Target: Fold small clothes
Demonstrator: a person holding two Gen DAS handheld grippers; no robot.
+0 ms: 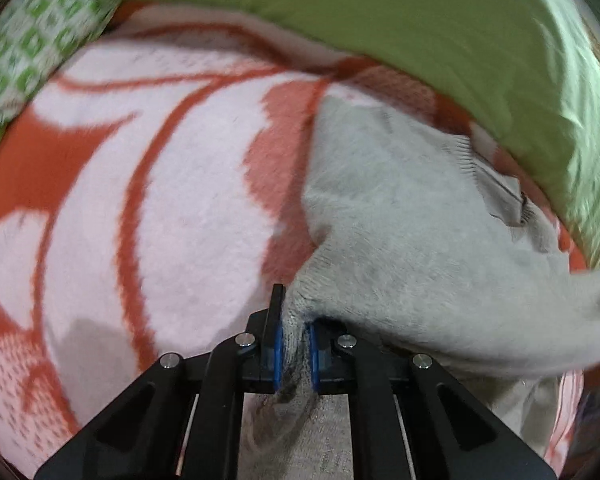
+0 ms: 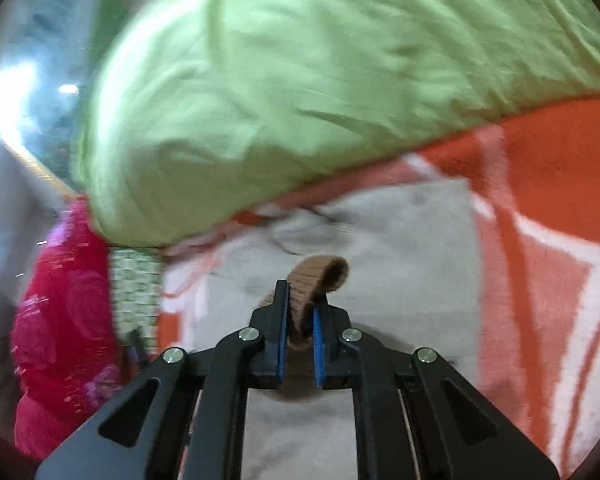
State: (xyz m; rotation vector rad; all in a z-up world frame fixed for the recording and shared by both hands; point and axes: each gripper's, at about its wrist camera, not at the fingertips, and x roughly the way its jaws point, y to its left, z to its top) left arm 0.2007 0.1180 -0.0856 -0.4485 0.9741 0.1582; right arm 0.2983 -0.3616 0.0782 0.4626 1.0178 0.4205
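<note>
A small grey knit sweater [image 1: 400, 208] lies on an orange and white blanket [image 1: 160, 184]. My left gripper [image 1: 296, 320] is shut on a bunched edge of the sweater, which stretches away to the right. In the right wrist view the sweater [image 2: 400, 232] lies flat below, and my right gripper [image 2: 300, 312] is shut on its brown ribbed cuff [image 2: 320, 276], which curls up over the fingertips. The frames are blurred by motion.
A large light green pillow [image 1: 420, 20] lies along the far side of the blanket and also fills the top of the right wrist view [image 2: 300, 80]. A green patterned cloth [image 1: 28, 52] sits at the far left. A pink red garment [image 2: 64, 320] hangs at the left.
</note>
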